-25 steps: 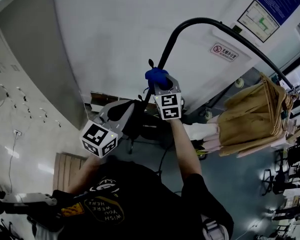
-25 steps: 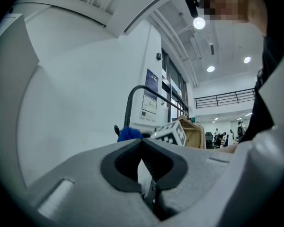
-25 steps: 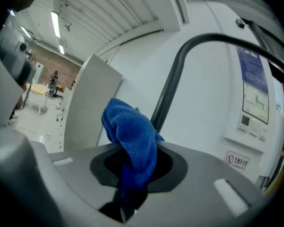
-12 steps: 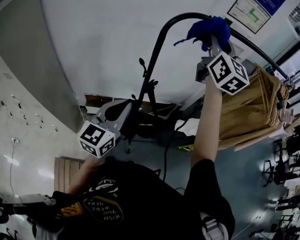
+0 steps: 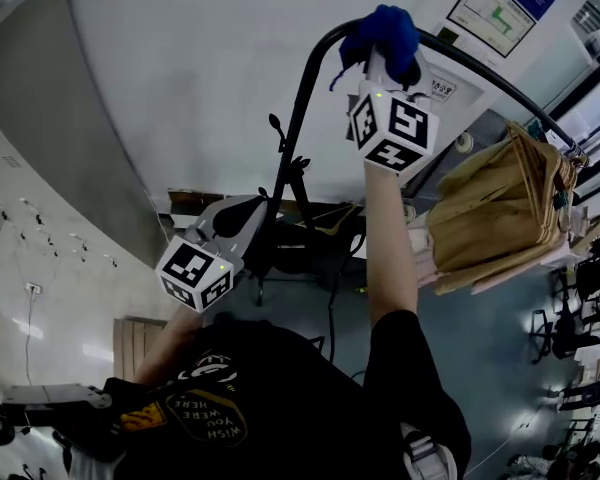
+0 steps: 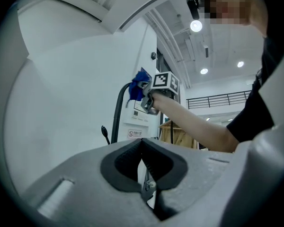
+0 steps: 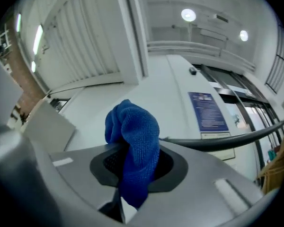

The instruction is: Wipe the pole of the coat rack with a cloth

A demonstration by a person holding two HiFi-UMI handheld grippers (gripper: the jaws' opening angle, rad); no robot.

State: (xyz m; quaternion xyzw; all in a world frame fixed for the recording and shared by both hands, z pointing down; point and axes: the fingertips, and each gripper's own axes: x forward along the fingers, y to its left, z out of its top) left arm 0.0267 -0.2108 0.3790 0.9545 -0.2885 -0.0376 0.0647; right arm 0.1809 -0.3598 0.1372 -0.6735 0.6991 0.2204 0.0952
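The coat rack's black pole [image 5: 302,98] rises from the floor and bends over to the right at the top. My right gripper [image 5: 382,53] is raised to that bend, shut on a blue cloth [image 5: 383,30] that presses against the pole. The right gripper view shows the cloth [image 7: 132,150] bunched between the jaws, with the pole [image 7: 227,138] running off to the right. My left gripper [image 5: 242,223] hangs low near the pole's base, shut and empty. From the left gripper view the cloth [image 6: 140,84] and pole [image 6: 117,117] appear far ahead.
Tan garments [image 5: 495,218] hang on the rack's bar at the right. A white wall [image 5: 200,78] stands right behind the pole, with signs [image 5: 490,13] on it. More black stands [image 5: 280,258] cluster at the rack's base. Desks and chairs [image 5: 580,318] sit at far right.
My right gripper rose with the blue cloth from mid-pole up to the bend, then slid slightly back left along the curve. The left gripper stayed put.
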